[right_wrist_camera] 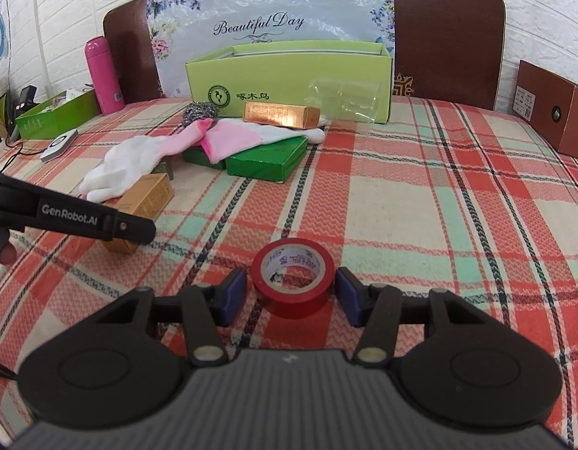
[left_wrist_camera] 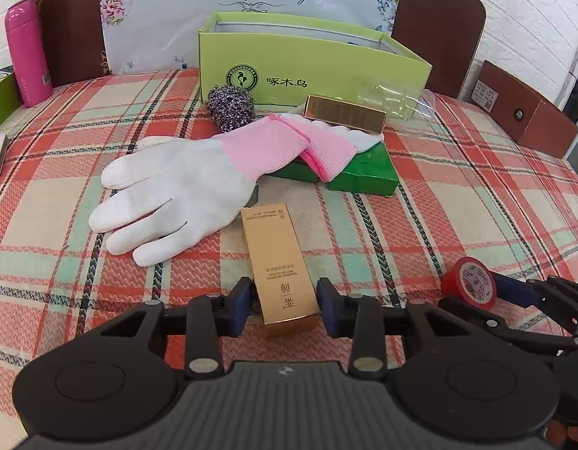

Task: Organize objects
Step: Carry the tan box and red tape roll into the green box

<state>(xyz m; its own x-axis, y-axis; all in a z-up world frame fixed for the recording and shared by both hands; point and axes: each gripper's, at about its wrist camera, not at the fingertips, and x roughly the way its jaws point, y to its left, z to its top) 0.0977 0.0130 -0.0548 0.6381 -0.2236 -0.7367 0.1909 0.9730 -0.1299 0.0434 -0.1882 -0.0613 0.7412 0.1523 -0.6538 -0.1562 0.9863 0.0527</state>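
Two handheld grippers work a plaid tablecloth (right_wrist_camera: 439,195) strewn with household items. The left gripper (left_wrist_camera: 284,307) straddles the near end of a long gold carton (left_wrist_camera: 279,266) lying flat on the cloth; its blue pads (left_wrist_camera: 239,305) sit at the carton's sides, the left one close against it, the right one with a sliver of gap, so whether they truly pinch the carton cannot be told. The right gripper (right_wrist_camera: 290,294) brackets a roll of red tape (right_wrist_camera: 292,281) that lies flat on the cloth, hole up; its pads (right_wrist_camera: 232,296) stand apart from the roll on both sides, jaws spread and gripping nothing.

Just beyond the left gripper's tips, to the left, a white work glove with a pink cuff (left_wrist_camera: 176,183) lies palm down, its fingers pointing toward the gripper and its heel touching the carton's far end. Its cuff overlaps a second pink-cuffed glove (left_wrist_camera: 326,146) draped across flat green boxes (left_wrist_camera: 364,176). Farther on, a metal scouring ball (left_wrist_camera: 230,103) and a second gold carton (left_wrist_camera: 345,112) lie in front of an open light-green box (left_wrist_camera: 307,63), with a clear plastic cup (left_wrist_camera: 397,105) on its side to the right. A pink flask (left_wrist_camera: 26,52) stands upright far to the left, a brown box (left_wrist_camera: 525,108) far to the right. From the right gripper's camera, the left gripper's black arm crosses in from the left, over the gold carton.
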